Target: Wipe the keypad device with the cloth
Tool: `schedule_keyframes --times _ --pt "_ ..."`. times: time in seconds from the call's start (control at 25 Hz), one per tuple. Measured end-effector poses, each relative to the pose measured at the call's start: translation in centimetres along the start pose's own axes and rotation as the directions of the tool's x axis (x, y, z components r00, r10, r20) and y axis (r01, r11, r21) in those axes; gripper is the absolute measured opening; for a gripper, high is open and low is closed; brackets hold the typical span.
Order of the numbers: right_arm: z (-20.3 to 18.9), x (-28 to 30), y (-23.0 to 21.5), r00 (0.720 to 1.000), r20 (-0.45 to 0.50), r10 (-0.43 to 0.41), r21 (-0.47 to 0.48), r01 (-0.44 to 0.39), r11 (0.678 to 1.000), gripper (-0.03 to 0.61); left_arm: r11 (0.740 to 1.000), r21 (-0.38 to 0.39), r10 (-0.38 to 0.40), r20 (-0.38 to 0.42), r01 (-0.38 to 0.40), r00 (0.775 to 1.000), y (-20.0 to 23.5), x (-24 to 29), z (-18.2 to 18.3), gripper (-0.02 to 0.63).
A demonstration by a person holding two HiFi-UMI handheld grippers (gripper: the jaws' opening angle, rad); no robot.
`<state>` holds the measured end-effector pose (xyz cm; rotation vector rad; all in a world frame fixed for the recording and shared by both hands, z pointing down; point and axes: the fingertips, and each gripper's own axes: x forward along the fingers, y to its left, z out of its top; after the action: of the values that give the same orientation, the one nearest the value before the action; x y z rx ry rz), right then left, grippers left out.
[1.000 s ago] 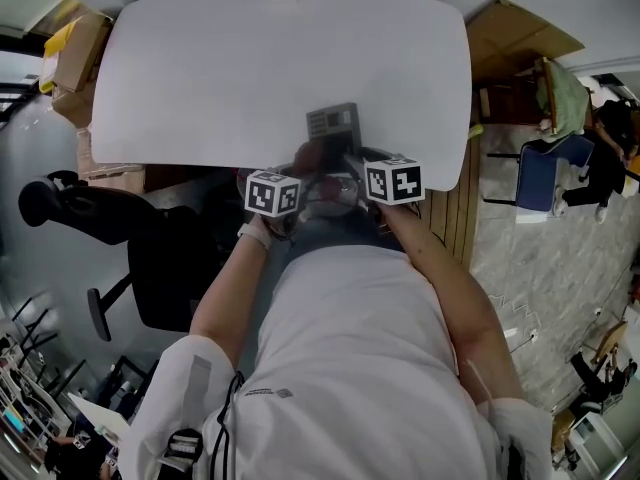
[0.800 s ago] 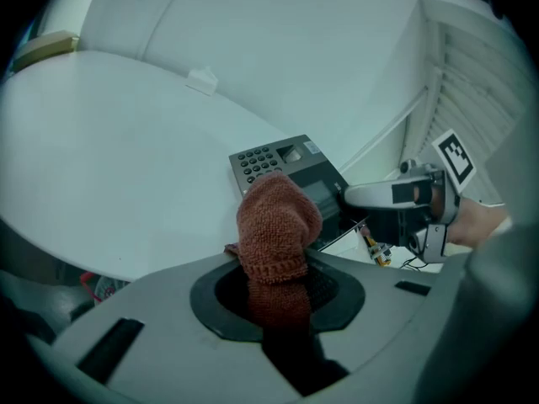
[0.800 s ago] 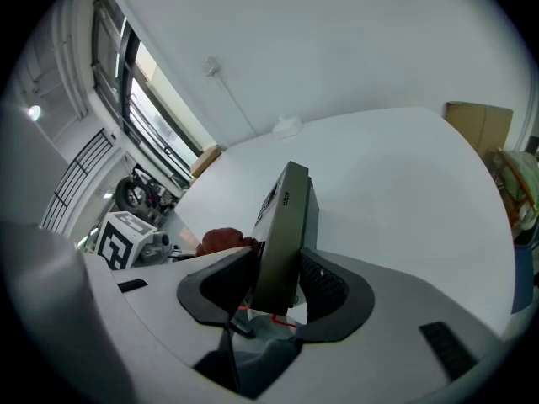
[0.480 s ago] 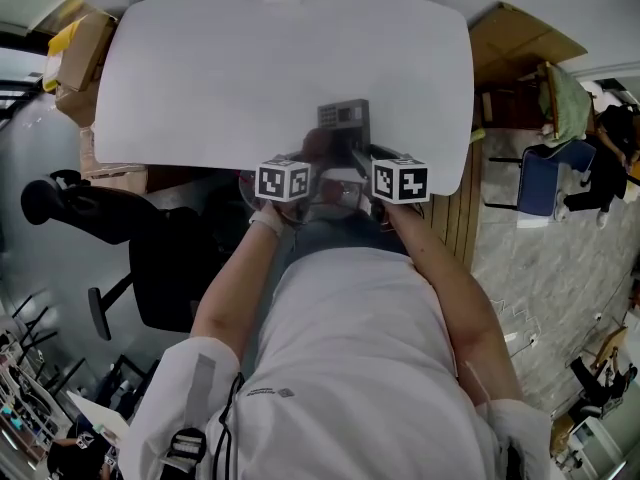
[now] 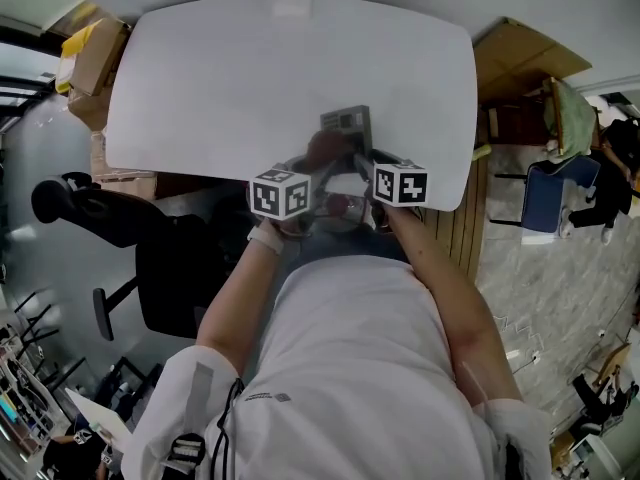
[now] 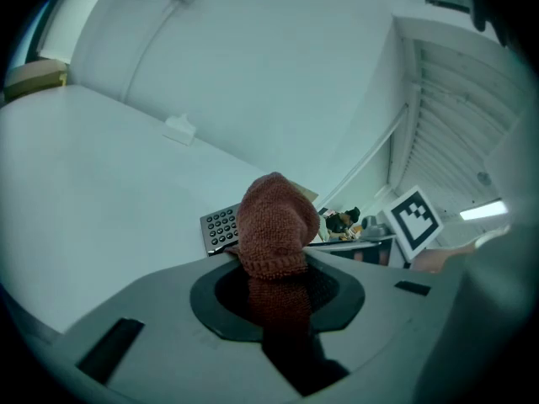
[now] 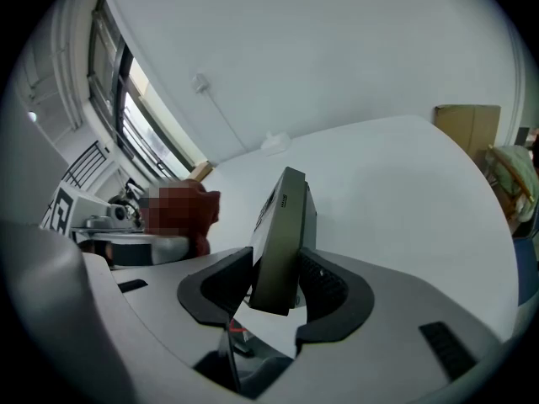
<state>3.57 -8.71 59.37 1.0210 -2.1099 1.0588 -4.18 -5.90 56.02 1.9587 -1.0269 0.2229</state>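
Note:
A grey keypad device [image 5: 347, 124] stands on edge near the white table's front edge, clamped in my right gripper [image 5: 362, 158]; in the right gripper view its thin body [image 7: 283, 236] rises between the jaws. My left gripper [image 5: 312, 168] is shut on a reddish-brown knitted cloth [image 5: 325, 149], which bulges out of the jaws [image 6: 274, 225]. The cloth sits against the device's left face, where the dark keys [image 6: 221, 224] show just behind it. In the right gripper view the cloth [image 7: 195, 213] lies left of the device, partly under a mosaic patch.
The white table [image 5: 260, 78] stretches away from me with a small white box [image 6: 180, 129] and its cable at the far edge. A black office chair [image 5: 110, 228] stands to my left; cardboard boxes [image 5: 95, 53] and wooden boards [image 5: 525, 58] flank the table.
Both grippers with the device and cloth have drifted slightly forward and right; the cloth has shifted along the device's keyed face.

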Motion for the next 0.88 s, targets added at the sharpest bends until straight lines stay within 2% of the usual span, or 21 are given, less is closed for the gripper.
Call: schedule_keyframes --times 0.12,0.28,0.4,0.52,0.6,0.76,0.88 --pt "1.1 0.6 -0.2 0.999 0.03 0.018 0.009 -0.019 1.0 0.173 1.0 0.02 0.021 0.058 -0.022 0.998 -0.7 -2.3 1.6 0.086" --pt "3.0 -0.1 -0.2 0.993 0.084 0.085 0.064 -0.09 0.994 0.173 0.995 0.081 0.046 0.142 -0.058 0.989 -2.1 -5.1 4.0 0.086" --pt "5.3 -2.8 0.4 0.975 0.172 0.141 0.033 -0.148 0.988 0.172 0.988 0.134 0.044 0.212 -0.074 0.976 -3.7 -7.2 6.1 0.086" --pt "9.3 -7.7 3.4 0.924 0.304 0.231 -0.12 -0.204 0.972 0.15 0.979 0.185 0.032 0.289 -0.089 0.957 -5.6 -9.2 8.5 0.086" --pt "11.5 -11.5 5.8 0.884 0.364 0.295 -0.245 -0.214 0.945 0.086 0.967 0.238 0.008 0.331 -0.092 0.943 -7.4 -10.3 10.1 0.086" --pt "13.6 -18.1 10.0 0.823 0.437 0.363 -0.443 -0.155 0.883 0.058 0.933 0.345 -0.046 0.395 -0.102 0.917 -11.0 -12.5 12.8 0.086" --pt "15.1 -21.8 12.4 0.772 0.494 0.401 -0.509 -0.117 0.853 0.049 0.921 0.375 -0.078 0.443 -0.105 0.893 -12.8 -14.1 14.6 0.086"
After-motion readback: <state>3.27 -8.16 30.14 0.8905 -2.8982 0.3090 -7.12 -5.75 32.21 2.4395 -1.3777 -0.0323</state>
